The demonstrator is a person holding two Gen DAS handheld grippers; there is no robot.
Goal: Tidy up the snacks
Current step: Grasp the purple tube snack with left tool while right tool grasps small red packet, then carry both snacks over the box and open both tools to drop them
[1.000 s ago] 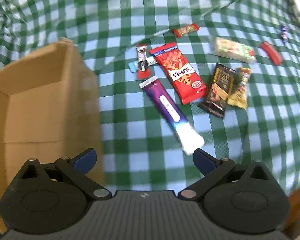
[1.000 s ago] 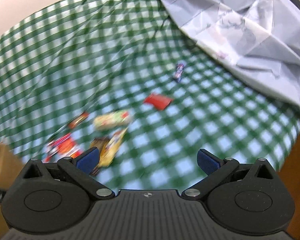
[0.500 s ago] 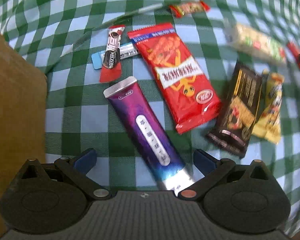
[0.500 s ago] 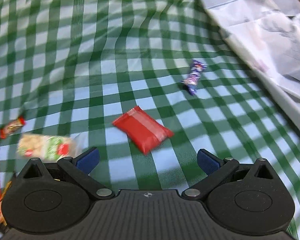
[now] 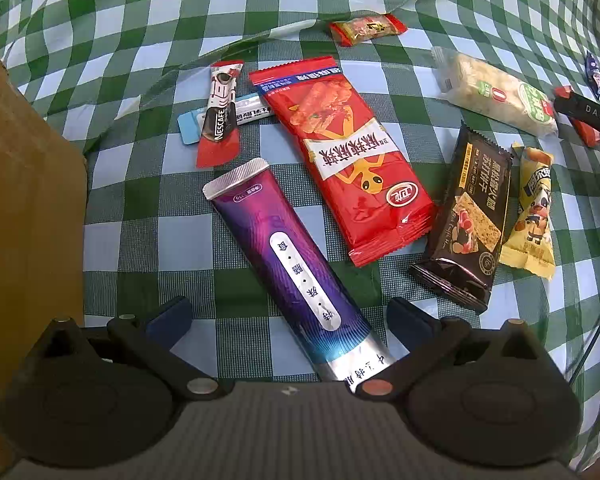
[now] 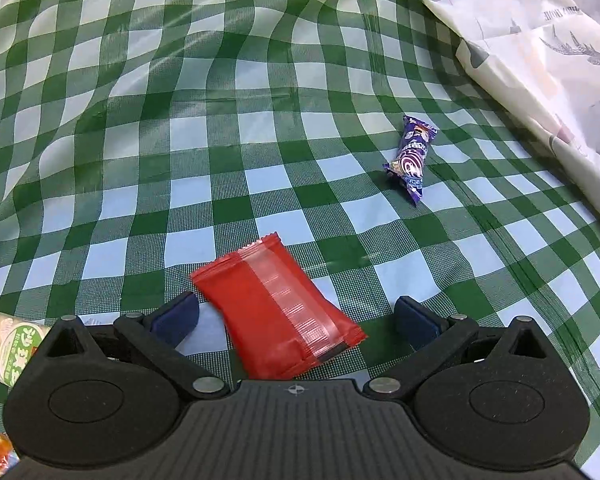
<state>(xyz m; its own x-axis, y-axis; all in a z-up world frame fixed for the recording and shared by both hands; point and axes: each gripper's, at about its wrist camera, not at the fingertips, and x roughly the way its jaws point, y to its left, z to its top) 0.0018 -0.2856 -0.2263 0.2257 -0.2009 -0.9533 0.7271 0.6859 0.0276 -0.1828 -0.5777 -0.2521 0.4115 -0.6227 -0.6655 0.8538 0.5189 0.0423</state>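
Green-and-white checked tablecloth (image 5: 112, 248) covers your whole work surface, with a cardboard box (image 5: 24, 216) along its left edge and a pale printed sheet (image 6: 540, 40) at far right. Your left gripper (image 5: 286, 318) stands wide, holding nothing, its blue fingertips (image 5: 170, 316) flanking the lower end of a purple tube packet (image 5: 284, 256) lying diagonally. Beyond it lie: a long red snack bag (image 5: 340, 156); a Nescafe stick (image 5: 220, 116) across a pale blue stick (image 5: 244, 114); a black biscuit bar (image 5: 466, 216) just beside a yellow packet (image 5: 534, 212); a clear rice-cracker pack (image 5: 496, 92); a small red-ended sweet (image 5: 366, 29). Your right gripper (image 6: 296, 318) is likewise spread wide and empty, straddling a flat red packet (image 6: 278, 312). Well beyond that sits a purple wrapped candy (image 6: 412, 158).
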